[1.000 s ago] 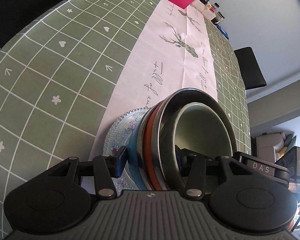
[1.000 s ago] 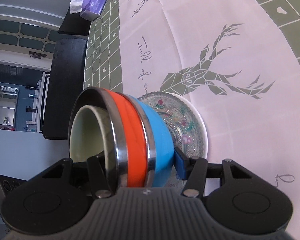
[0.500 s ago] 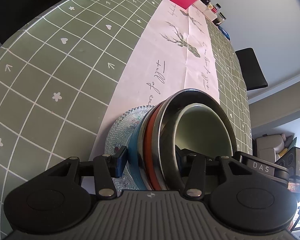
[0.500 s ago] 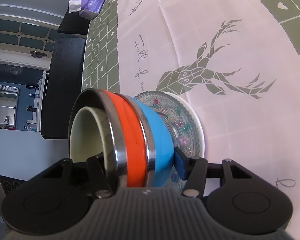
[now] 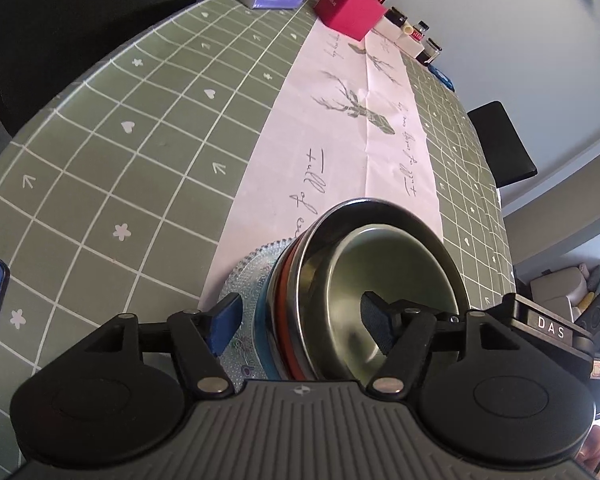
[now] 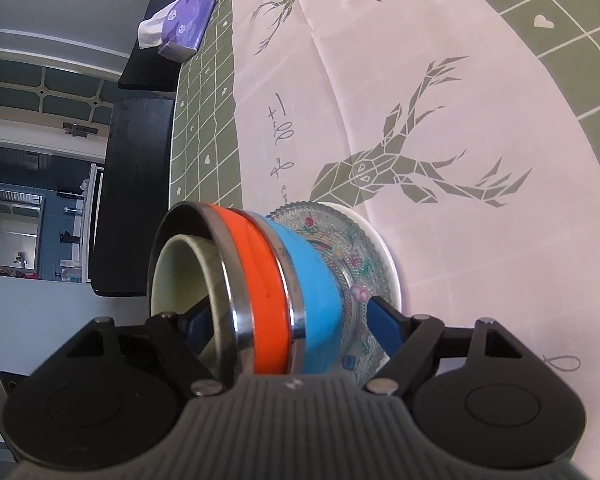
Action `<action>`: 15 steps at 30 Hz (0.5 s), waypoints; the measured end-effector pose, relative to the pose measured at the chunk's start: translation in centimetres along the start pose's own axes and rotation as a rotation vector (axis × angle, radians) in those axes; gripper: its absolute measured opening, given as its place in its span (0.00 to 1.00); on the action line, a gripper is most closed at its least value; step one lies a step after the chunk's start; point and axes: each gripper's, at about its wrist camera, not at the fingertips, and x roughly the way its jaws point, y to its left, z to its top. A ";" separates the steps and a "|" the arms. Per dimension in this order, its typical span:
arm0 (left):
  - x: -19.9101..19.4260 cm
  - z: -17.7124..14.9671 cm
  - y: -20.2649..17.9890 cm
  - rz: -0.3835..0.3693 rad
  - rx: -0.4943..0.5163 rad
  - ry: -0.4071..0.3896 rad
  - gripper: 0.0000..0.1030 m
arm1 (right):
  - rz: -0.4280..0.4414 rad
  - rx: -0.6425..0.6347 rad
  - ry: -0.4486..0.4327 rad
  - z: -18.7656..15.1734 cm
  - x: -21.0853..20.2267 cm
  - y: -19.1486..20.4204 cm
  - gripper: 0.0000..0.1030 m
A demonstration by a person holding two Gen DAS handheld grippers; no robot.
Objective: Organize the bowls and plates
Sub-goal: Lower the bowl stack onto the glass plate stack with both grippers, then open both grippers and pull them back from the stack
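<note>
The bowl stack (image 5: 364, 292) and glass plate (image 5: 246, 280) sit between both grippers' fingers on the counter (image 5: 140, 140). Left gripper (image 5: 300, 322) and right gripper (image 6: 292, 330) are spread, pads apart from the stack.

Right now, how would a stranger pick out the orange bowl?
Find the pink runner down the green table. On it a glass plate carries nested bowls between both grippers. The orange bowl is the bright band above the blue bowl, around the pale bowl.
</note>
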 end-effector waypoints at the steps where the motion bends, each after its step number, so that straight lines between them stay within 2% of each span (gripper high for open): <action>1: -0.2 0.0 -0.1 0.005 0.009 -0.011 0.79 | 0.000 -0.004 -0.002 -0.1 -0.2 0.1 0.79; 5: -1.4 0.0 -0.9 0.009 0.041 -0.043 0.81 | -0.007 -0.026 -0.026 -0.3 -1.1 0.4 0.81; 9: -3.0 0.0 -2.5 0.046 0.132 -0.098 0.81 | -0.024 -0.070 -0.072 -0.8 -2.8 0.8 0.81; 15: -5.9 -1.2 -5.8 0.069 0.282 -0.198 0.81 | -0.072 -0.197 -0.221 -2.0 -7.3 1.7 0.81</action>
